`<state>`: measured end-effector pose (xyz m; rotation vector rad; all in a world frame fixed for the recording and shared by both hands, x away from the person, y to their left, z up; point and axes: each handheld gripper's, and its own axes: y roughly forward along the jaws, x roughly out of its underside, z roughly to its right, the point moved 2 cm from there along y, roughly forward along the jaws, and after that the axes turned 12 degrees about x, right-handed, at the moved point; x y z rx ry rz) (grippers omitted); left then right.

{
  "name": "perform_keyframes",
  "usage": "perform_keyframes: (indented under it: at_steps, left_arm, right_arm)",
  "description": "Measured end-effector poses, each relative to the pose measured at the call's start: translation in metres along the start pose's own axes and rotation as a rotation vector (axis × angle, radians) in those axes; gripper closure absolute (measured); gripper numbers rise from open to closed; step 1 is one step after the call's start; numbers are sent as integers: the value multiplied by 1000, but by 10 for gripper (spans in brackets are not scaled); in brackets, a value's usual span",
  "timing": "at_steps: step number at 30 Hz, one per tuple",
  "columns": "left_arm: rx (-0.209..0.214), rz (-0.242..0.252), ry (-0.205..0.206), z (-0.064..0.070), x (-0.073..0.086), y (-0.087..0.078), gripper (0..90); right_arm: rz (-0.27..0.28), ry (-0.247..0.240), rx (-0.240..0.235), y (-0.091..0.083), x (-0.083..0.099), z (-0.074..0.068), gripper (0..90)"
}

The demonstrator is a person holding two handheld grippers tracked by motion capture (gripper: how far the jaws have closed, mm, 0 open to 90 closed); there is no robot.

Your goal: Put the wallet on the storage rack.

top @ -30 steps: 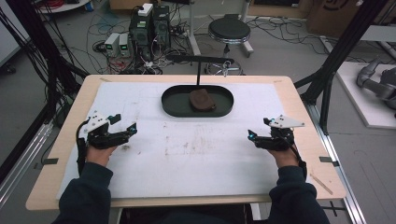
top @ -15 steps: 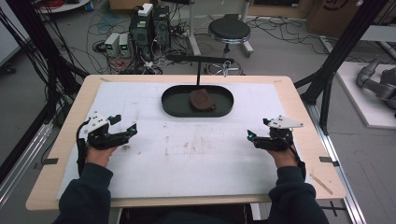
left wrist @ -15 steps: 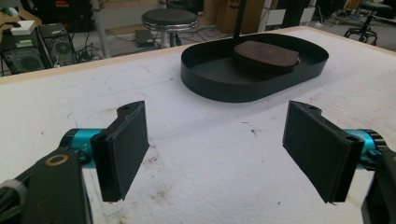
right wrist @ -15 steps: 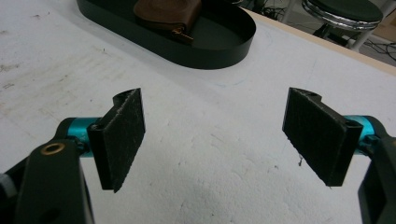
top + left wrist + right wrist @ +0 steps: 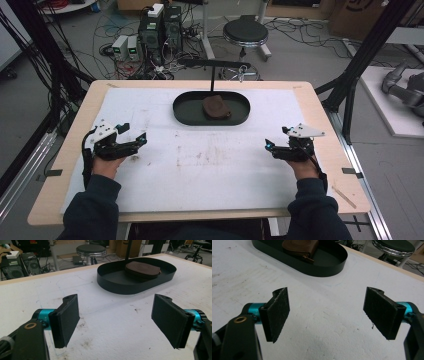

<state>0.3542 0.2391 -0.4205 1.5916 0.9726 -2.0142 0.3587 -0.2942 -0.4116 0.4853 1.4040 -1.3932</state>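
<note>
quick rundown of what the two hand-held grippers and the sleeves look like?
The left hand-held gripper and right hand-held gripper both have black bodies with a pale three-cornered plate on top. Each has two flat, rectangular black jaw pads on teal cylindrical mounts, with a brass-coloured fastener near the base. Sleeves are dark navy.

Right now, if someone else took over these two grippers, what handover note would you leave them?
Left gripper: open, holding nothing, low over the white mat on the near left.
Right gripper: open, holding nothing, near right.
Brown leather pouch: lies inside the black oval tray at the far middle of the table, zip pull toward the right gripper.
Done: nothing visible; the pouch is untouched.
Left: probably reach forward to the tray and handle the pouch.
</note>
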Motion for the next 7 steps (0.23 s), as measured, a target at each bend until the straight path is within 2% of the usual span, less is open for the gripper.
perform_keyframes:
  at_steps: [7]
  left_arm:
    - [-1,-1,1,0,0,0,223]
  right_arm:
    - [3,-3,1,0,0,0,215]
